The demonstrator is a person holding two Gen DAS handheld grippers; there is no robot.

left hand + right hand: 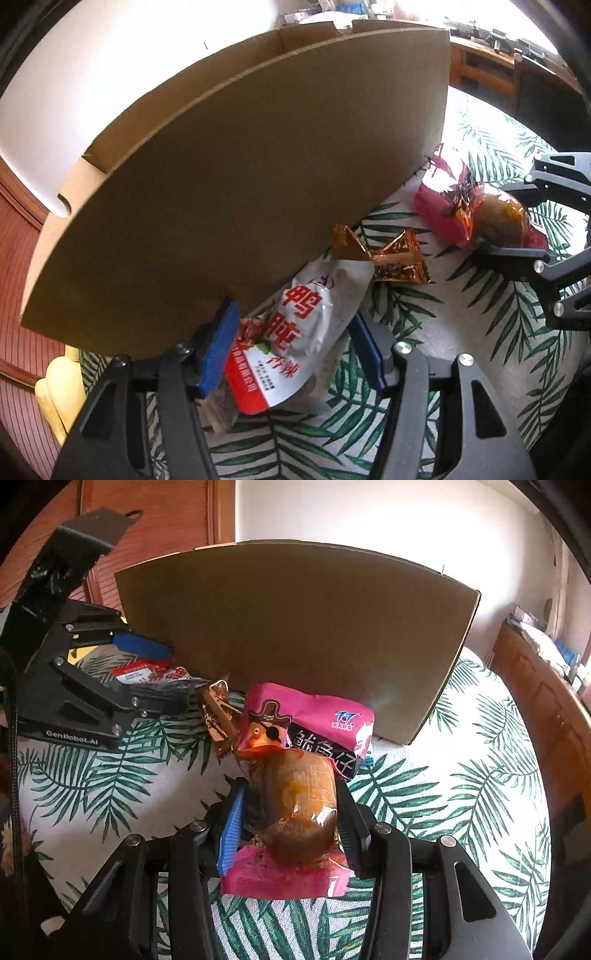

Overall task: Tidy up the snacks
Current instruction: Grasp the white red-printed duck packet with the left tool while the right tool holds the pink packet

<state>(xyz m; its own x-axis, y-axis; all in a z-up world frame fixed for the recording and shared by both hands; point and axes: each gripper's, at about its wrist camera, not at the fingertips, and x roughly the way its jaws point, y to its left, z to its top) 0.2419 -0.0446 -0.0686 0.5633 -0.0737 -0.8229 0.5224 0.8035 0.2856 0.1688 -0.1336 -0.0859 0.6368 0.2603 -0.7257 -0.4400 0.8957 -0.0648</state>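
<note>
An open cardboard box [229, 177] stands on the leaf-print cloth; it also shows in the right wrist view [295, 635]. My left gripper [291, 332] is shut on a white and red snack pouch [295, 332] close to the box's near wall. My right gripper [291, 812] is shut on a pink squid snack pack [295, 801], seen from the left wrist view [461, 214] to the right of the box. A gold-wrapped snack [384, 254] lies on the cloth between the two packs, also visible in the right wrist view [219, 716].
The leaf-print tablecloth [461, 794] covers the table. A wooden cabinet [535, 701] stands at the right, with a white wall behind the box. A yellow object [62, 384] sits at the left edge. The left gripper body [74, 686] shows at left.
</note>
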